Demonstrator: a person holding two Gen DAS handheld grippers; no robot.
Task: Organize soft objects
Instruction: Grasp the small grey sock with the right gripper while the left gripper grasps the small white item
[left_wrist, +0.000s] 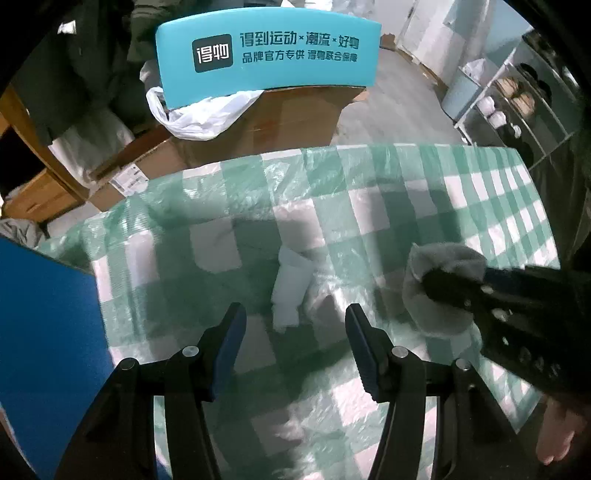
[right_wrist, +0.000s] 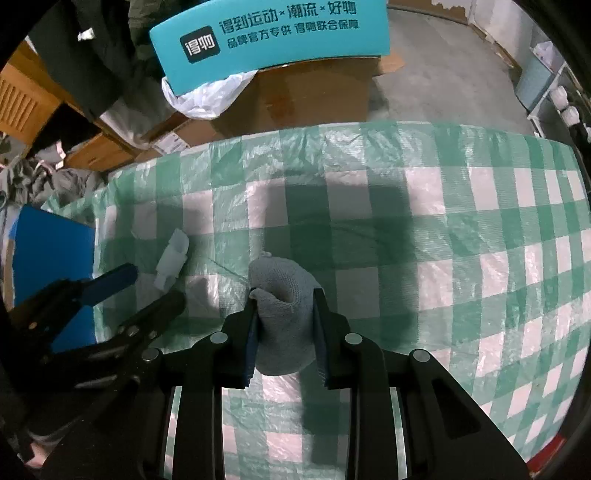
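Your right gripper (right_wrist: 284, 295) is clenched on the grey sock (right_wrist: 282, 317), which bunches between the pads just above the checked tablecloth (right_wrist: 461, 221), while your left gripper (left_wrist: 295, 314) hangs released over the white sock (left_wrist: 290, 291) lying flat near the cloth's left side. Both look light and limp (they will sag and fold wherever unsupported), so take the white one across its middle, pinching deep enough that the knit cannot slide out
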